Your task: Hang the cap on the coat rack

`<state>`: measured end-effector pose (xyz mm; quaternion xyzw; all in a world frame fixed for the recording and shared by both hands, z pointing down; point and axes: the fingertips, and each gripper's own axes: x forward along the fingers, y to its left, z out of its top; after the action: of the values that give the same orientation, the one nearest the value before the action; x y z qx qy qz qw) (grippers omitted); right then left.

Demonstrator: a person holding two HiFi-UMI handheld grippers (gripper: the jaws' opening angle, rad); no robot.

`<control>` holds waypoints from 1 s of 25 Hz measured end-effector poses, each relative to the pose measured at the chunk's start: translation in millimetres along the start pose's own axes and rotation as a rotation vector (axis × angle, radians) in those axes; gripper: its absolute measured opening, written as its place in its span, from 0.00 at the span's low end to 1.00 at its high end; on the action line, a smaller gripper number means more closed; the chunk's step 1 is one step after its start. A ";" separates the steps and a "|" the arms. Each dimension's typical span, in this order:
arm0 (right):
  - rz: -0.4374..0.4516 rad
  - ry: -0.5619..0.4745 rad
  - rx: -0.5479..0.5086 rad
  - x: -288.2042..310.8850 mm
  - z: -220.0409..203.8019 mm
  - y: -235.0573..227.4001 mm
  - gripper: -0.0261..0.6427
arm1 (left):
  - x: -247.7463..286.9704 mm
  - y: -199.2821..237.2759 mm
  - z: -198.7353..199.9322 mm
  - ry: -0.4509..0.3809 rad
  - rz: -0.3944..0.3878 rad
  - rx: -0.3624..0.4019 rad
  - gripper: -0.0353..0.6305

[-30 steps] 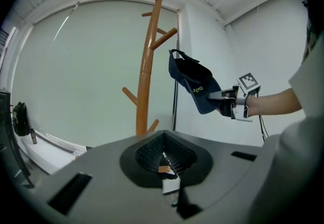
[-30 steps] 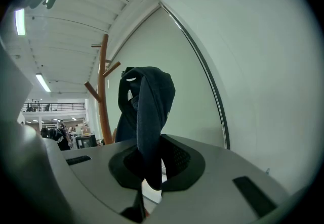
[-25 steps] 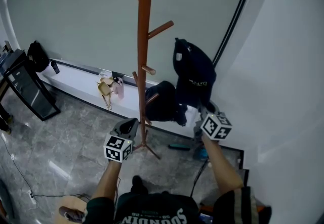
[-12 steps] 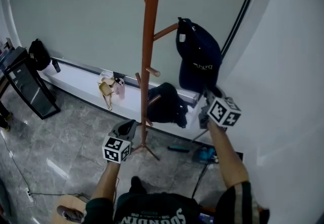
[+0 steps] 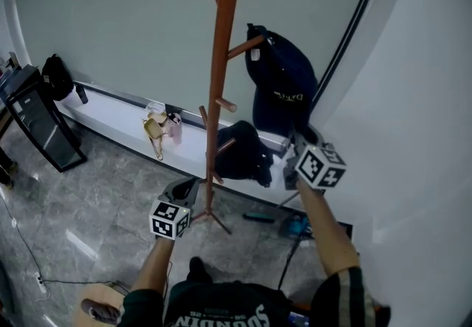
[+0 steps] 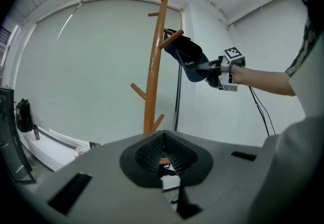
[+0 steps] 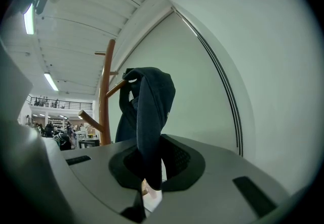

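1. The dark blue cap (image 5: 284, 89) is up in the air beside the wooden coat rack (image 5: 221, 89), on the right of its pole
2. The top edge of the cap meets the tip of a peg (image 5: 245, 45) that slants upward from the pole; whether it is hooked over the peg cannot be told
3. The right gripper (image 5: 299, 142) is raised at arm's length, below the cap, and its jaws are closed on the cap's lower edge
4. In the right gripper view the cap (image 7: 149, 112) hangs as a narrow dark fold down into the pinch of the jaws, with the rack's pole (image 7: 105, 96) just behind it to the left
5. The left gripper (image 5: 188, 187) is held low, near the foot of the rack, well apart from the cap
6. Its jaws are drawn together and have nothing between them
7. From the left gripper view the cap (image 6: 185, 56) sits against the peg, with the right gripper (image 6: 210, 69) at its lower right
8. A dark bag (image 5: 240, 148) lies by the wall behind the rack, above the grey tiled floor (image 5: 96, 193)
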<state>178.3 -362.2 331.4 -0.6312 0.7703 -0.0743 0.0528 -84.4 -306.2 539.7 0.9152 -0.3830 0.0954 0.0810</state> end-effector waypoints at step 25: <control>0.040 -0.007 -0.077 -7.4 -62.7 35.3 0.06 | -6.3 4.2 -11.2 0.028 -0.016 -0.009 0.05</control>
<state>134.8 -345.1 386.6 -0.6175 0.7848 -0.0414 0.0327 -93.0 -302.3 549.5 0.9165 -0.3748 0.1060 0.0914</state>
